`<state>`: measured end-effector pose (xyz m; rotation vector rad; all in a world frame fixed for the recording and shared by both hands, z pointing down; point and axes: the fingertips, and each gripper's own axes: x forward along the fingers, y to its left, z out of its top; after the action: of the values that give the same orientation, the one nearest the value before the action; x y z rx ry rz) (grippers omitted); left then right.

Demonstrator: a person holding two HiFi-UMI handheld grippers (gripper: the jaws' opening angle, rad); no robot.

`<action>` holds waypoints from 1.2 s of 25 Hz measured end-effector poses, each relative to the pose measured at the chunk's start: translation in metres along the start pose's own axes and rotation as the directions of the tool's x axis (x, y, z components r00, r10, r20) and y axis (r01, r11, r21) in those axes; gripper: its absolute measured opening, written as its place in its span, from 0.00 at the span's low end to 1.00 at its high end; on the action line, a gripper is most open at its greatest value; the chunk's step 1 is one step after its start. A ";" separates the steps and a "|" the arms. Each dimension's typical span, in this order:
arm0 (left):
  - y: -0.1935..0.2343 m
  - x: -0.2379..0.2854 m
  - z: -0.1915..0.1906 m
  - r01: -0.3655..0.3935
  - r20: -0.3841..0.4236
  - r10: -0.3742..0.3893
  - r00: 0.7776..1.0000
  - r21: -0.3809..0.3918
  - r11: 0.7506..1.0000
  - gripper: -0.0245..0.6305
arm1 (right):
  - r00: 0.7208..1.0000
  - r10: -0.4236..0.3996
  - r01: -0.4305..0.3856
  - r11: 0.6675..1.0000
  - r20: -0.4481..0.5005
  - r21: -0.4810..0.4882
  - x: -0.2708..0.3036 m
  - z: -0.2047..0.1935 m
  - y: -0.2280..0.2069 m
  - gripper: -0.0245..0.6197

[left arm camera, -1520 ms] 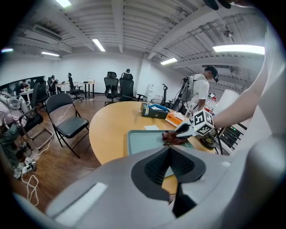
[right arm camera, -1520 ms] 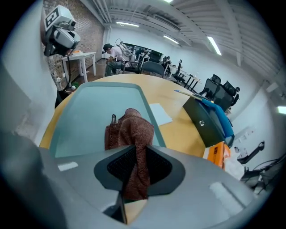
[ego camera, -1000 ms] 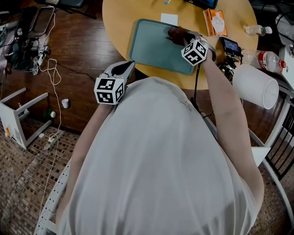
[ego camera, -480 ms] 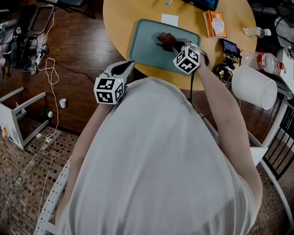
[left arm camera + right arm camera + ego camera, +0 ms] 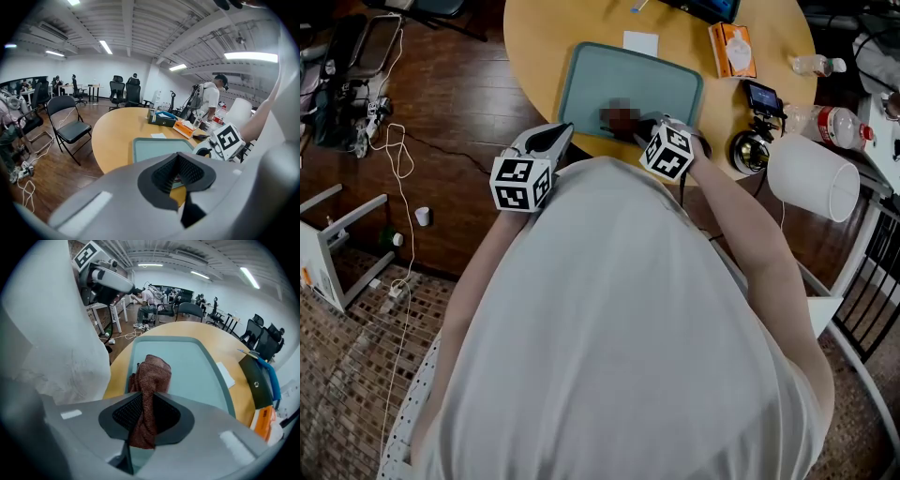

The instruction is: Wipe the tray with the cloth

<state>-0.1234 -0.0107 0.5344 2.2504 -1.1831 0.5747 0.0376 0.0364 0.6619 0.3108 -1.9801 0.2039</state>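
Observation:
A teal tray (image 5: 656, 80) lies on the round wooden table (image 5: 544, 37). A reddish-brown cloth (image 5: 151, 376) rests on the tray's near part, and my right gripper (image 5: 145, 414) is shut on it, the cloth bunched between the pads. In the head view the cloth (image 5: 621, 119) is a blurred patch just ahead of the right gripper (image 5: 637, 127). My left gripper (image 5: 565, 132) hangs off the table's near edge, left of the tray, its jaws a little apart with nothing between them. From the left gripper (image 5: 178, 176) view the tray (image 5: 154, 147) shows ahead.
An orange tissue box (image 5: 729, 49), a white paper slip (image 5: 640, 42), a small device (image 5: 764, 96) and plastic bottles (image 5: 834, 122) sit on the table's right side. A white bin (image 5: 816, 176) stands at the right. Cables (image 5: 398, 150) lie on the floor. A folding chair (image 5: 70, 126) stands left.
My right gripper has dragged the cloth across the tray from its far right part toward the near edge. The left gripper has stayed where it was.

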 end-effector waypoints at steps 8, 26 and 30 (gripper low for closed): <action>0.006 -0.006 -0.004 -0.017 -0.002 0.017 1.000 -0.016 1.000 0.04 | 0.999 0.047 -0.046 0.999 0.016 -0.027 0.004 0.014 0.018 0.15; 0.030 -0.028 -0.008 -0.052 0.001 0.052 0.999 -0.029 0.998 0.04 | 0.979 -0.201 0.202 0.978 0.036 -0.052 0.021 0.043 -0.096 0.15; 0.027 -0.028 -0.009 -0.048 -0.002 0.048 0.999 -0.036 0.998 0.04 | 0.956 -0.294 0.294 0.954 0.008 -0.053 0.014 0.035 -0.127 0.15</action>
<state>-0.1619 -0.0008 0.5323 2.1968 -1.2406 0.5689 0.0415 -0.0963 0.6603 0.5654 -1.9086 -0.0409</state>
